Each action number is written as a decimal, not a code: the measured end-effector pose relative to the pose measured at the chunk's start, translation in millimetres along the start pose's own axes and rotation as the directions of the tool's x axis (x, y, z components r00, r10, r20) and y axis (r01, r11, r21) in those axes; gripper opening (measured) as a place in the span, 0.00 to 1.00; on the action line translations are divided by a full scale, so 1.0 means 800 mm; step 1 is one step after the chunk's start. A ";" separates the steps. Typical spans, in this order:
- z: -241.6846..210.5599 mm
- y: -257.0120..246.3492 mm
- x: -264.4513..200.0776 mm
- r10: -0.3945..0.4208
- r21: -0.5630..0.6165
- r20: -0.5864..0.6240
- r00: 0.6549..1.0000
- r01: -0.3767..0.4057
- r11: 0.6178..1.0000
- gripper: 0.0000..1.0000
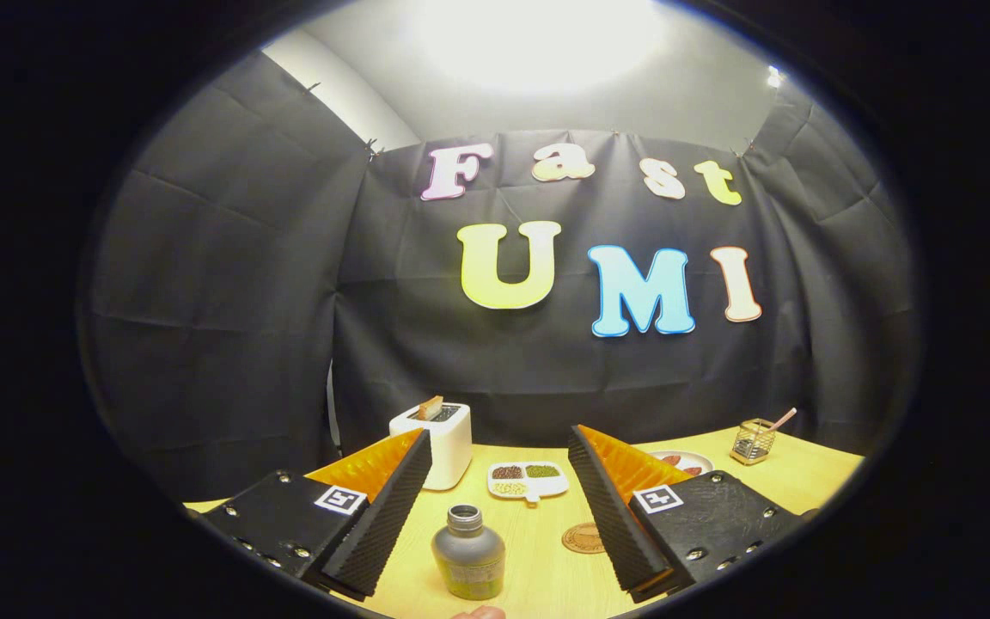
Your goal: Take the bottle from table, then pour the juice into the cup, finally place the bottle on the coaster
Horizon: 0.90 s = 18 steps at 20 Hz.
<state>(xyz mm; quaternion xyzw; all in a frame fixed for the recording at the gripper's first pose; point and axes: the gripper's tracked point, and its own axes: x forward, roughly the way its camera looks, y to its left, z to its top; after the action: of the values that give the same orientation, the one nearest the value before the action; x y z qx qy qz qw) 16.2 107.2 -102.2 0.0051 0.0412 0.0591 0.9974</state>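
Observation:
A small dark grey bottle with an open neck stands upright on the wooden table, low between my two fingers and closer to the left one. My gripper is open wide, raised above the bottle, touching nothing. A round brown coaster lies flat on the table just right of the bottle, partly hidden behind the right finger.
A white toaster with a slice of bread in it stands beyond the left finger. A white divided dish of beans sits at the middle back. A plate and a wire basket stand at the far right. A fingertip shows by the table's near edge.

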 end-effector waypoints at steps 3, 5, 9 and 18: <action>-0.022 0.011 0.004 0.006 0.004 -0.029 1.000 -0.006 1.000 0.98; -0.034 0.019 0.006 0.006 0.011 -0.040 0.999 -0.006 1.000 0.98; -0.068 0.031 0.014 0.005 0.011 -0.090 0.996 -0.004 1.000 0.98; -0.133 0.039 0.025 -0.028 0.014 -0.182 0.983 0.032 0.999 0.98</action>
<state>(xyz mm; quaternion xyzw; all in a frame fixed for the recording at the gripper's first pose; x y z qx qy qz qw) 23.3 140.7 -209.7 0.0075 0.1328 0.0439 0.9901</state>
